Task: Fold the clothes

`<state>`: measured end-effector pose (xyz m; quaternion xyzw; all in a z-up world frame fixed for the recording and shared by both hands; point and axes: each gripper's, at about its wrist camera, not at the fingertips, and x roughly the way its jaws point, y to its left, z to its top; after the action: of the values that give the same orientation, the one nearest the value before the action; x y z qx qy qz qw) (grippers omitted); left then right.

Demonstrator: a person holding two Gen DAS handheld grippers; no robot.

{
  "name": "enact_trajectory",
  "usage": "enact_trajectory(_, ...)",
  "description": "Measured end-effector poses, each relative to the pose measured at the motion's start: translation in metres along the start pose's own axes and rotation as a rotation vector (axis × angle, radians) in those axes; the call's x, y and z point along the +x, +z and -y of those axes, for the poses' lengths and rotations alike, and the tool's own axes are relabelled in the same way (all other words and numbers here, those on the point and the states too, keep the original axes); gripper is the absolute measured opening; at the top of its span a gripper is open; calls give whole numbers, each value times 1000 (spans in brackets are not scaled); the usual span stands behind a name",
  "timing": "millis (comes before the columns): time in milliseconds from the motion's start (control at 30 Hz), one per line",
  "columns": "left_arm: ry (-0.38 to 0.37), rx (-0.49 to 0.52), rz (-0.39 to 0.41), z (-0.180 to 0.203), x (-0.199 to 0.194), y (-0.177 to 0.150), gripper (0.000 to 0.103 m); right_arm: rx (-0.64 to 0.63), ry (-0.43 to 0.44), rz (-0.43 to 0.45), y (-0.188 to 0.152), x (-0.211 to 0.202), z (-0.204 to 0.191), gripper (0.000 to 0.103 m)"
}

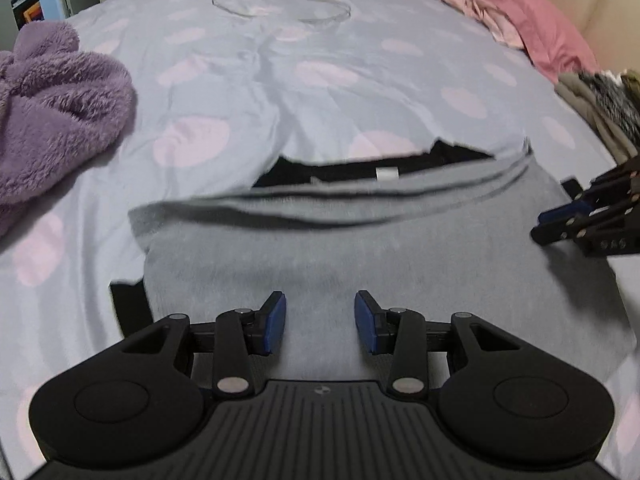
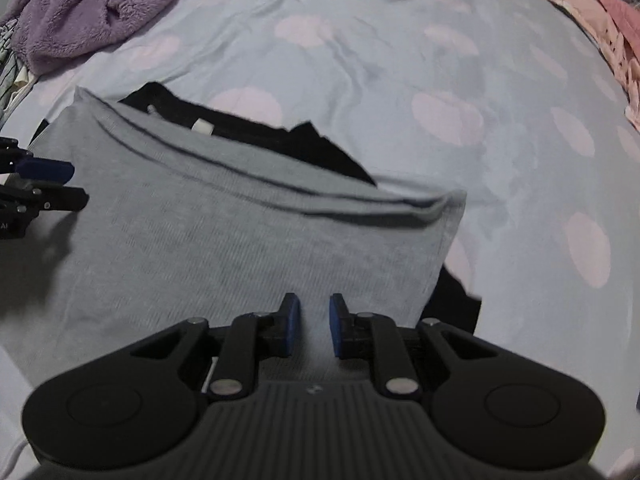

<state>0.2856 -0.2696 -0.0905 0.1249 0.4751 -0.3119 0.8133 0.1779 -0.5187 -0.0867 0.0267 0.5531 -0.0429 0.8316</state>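
A grey top lies flat on the bed, its neckline turned away from me. Black cloth with a small white label shows at the neck, and more black pokes out at the side edges. My left gripper hovers over the near part of the top, open, with nothing between its blue pads. My right gripper hovers over the near right part, its jaws a narrow gap apart and empty. Each gripper shows at the edge of the other's view: right gripper, left gripper.
The bed sheet is pale blue with pink dots. A purple fleece garment lies at the left. Pink clothes are heaped at the far right, with a pile of folded clothes beside them. A thin white cable lies at the far end.
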Motion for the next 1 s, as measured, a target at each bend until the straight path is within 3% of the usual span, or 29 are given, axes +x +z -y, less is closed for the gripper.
enact_trajectory(200,17,-40,64,-3,16,28,37,23,-15,53,26,10,1,19)
enact_trajectory(333,81,-76,107,-9,25,48,37,73,-106,115,44,16,6,20)
enact_trajectory(533,131,-184,219,-32,1,64,37,208,-163,193,59,-4,34,24)
enact_trajectory(767,124,-131,194,-41,-42,26,37,232,-123,174,27,-32,39,25)
enact_trajectory(1000,103,-144,129,-49,-84,-46,41,296,-33,146,-53,-65,25,39)
